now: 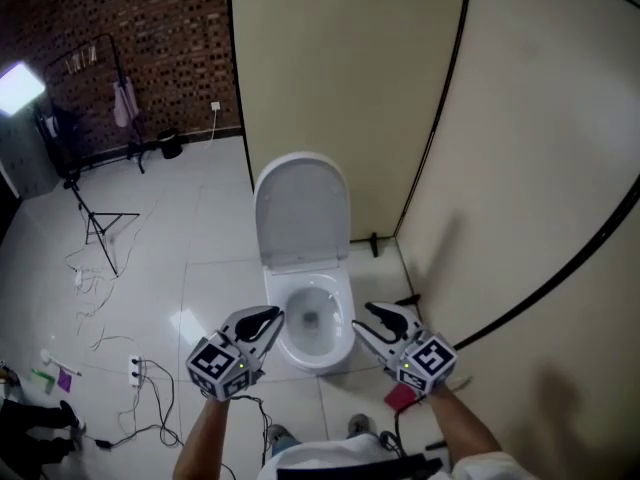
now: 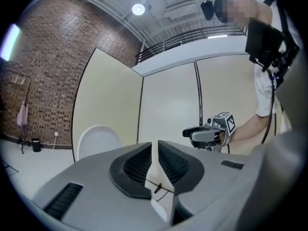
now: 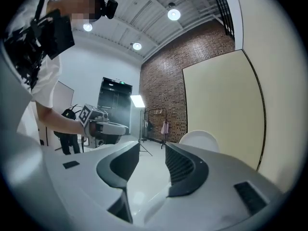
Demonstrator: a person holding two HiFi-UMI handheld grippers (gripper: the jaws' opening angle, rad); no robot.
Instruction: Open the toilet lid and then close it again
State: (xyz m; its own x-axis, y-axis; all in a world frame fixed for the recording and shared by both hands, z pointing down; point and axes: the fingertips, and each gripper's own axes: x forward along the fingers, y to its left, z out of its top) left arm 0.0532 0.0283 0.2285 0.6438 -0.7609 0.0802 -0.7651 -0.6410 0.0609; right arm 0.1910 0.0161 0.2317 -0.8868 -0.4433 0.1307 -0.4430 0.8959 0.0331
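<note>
Head view, looking steeply down. Cream partition panels (image 1: 340,58) fill the centre and right of frame; the white tiled floor (image 1: 200,258) takes the left half; a brick wall (image 1: 130,28) closes the upper left.

Toilet bowl (image 1: 312,318), centre-low, stands w/ its back to the panels and is uncovered. Toilet lid (image 1: 302,208) is raised, upright or nearly so, directly above the bowl in frame, leaning towards the panel behind. Neither gripper touches it.

Left gripper (image 1: 268,320), lower centre-left, sits just beside the bowl's left rim in frame; its jaws are pressed almost together w/ nothing between them (left gripper view: thin slit only). Right gripper (image 1: 378,318), lower centre-right, sits just beside the bowl's right rim in frame; its jaws stand spread and empty (right gripper view: floor shows through the gap).

Smaller items: clothes rack (image 1: 110,78) and studio lamp (image 1: 18,86), upper left; tripod (image 1: 95,223), mid-left; power strip (image 1: 135,371) w/ cables, lower left; small red object (image 1: 400,396), unidentifiable, below the right gripper.
</note>
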